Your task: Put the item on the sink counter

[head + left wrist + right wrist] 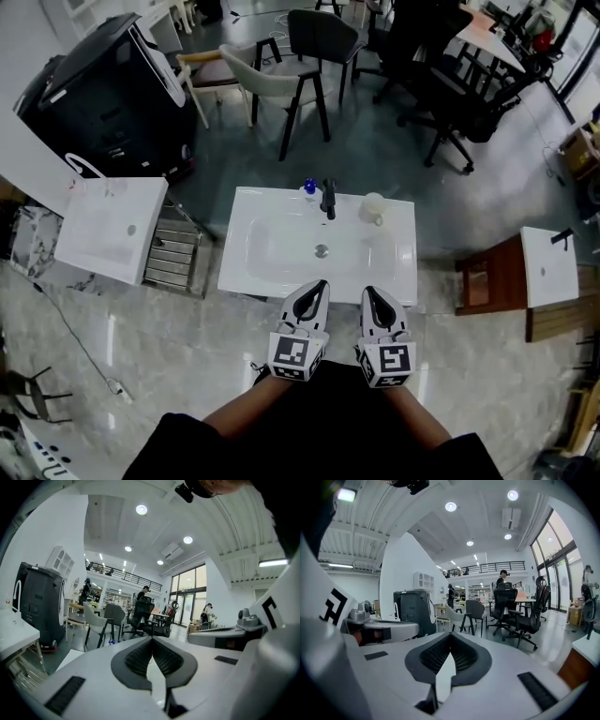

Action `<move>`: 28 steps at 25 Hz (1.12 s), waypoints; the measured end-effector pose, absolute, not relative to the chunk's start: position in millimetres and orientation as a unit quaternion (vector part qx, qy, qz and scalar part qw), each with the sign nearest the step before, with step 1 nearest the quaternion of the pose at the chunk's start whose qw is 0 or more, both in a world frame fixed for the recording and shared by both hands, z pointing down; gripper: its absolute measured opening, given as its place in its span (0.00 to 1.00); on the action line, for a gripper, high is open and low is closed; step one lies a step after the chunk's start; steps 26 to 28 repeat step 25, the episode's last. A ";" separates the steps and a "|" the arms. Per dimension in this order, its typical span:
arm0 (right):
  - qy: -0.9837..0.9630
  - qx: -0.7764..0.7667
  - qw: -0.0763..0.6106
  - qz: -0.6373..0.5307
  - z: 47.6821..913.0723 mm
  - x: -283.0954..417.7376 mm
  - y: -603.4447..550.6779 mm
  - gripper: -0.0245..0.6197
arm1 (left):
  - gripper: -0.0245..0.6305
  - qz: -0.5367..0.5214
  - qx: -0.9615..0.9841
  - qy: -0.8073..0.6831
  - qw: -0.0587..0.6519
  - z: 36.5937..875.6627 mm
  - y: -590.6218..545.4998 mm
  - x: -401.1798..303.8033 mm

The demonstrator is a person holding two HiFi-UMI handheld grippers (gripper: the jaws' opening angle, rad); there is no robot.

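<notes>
On the back ledge of the sink counter (398, 272), right of the black faucet (328, 199), you have a pale cup-like item (373, 207) standing near the rear edge, and a small blue thing (310, 187) sits just left of the faucet. The basin with its drain (322, 250) fills the middle, leaving flat rim on the left, right and front. Your left gripper (317, 289) and right gripper (372, 292) hover side by side over the front edge, well apart from the item. Each has its jaws pressed together on nothing, tips meeting in both gripper views (151, 641) (450, 637). Bare floor separates the counter from the second sink (111, 230) on your left and the wooden stand (492, 277) on your right; a grey chair (272, 80) stands beyond the back edge.
</notes>
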State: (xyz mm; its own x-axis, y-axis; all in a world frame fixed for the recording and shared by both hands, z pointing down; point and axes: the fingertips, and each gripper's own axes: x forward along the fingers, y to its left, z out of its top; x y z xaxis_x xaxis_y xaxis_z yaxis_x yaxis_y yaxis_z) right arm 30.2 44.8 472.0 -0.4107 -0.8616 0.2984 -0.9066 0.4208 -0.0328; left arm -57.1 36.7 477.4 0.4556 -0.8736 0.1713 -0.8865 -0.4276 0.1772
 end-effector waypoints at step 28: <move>-0.833 0.534 0.112 0.086 465.3 71.4 65.4 0.09 | 0.06 0.040 0.866 -0.492 0.081 463.2 66.2 5.0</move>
